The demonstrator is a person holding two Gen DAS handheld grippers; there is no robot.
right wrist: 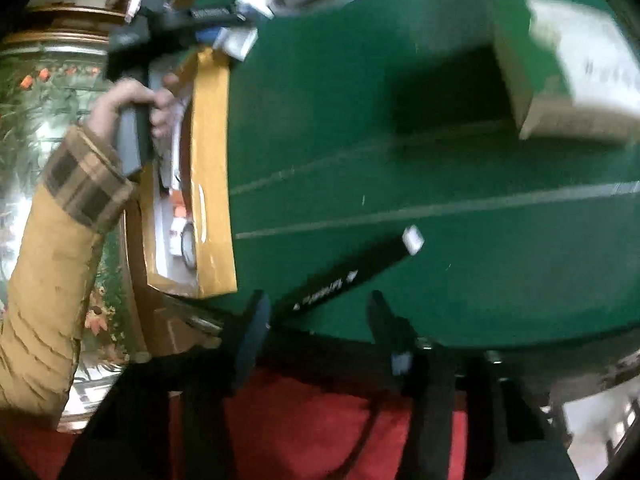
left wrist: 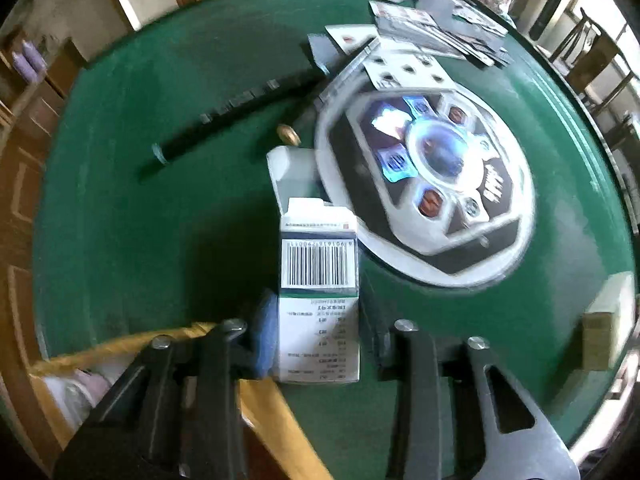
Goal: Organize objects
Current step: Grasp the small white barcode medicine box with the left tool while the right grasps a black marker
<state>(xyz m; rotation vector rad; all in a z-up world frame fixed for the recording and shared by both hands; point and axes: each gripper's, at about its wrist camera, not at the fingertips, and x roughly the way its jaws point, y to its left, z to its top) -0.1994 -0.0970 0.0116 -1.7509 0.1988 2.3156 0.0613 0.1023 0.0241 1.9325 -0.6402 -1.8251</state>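
A white carton (left wrist: 318, 300) with a barcode and an open top flap stands on the green table (left wrist: 160, 220). My left gripper (left wrist: 318, 334) is shut on its lower end, the blue pad (left wrist: 264, 332) against its left side. In the right wrist view a thin black box (right wrist: 348, 276) with a white end lies slanted near the table's edge (right wrist: 440, 344). Its near end sits between the fingers of my right gripper (right wrist: 320, 320), which is open; no pad presses on it.
A round console (left wrist: 424, 184) fills the table's middle, with playing cards (left wrist: 420, 20) and a long black bar (left wrist: 236, 116) beyond it. A tan carton (right wrist: 568, 72) stands at the right. A yellow open box (right wrist: 212, 176) with items hangs at the edge by a sleeved hand (right wrist: 132, 100).
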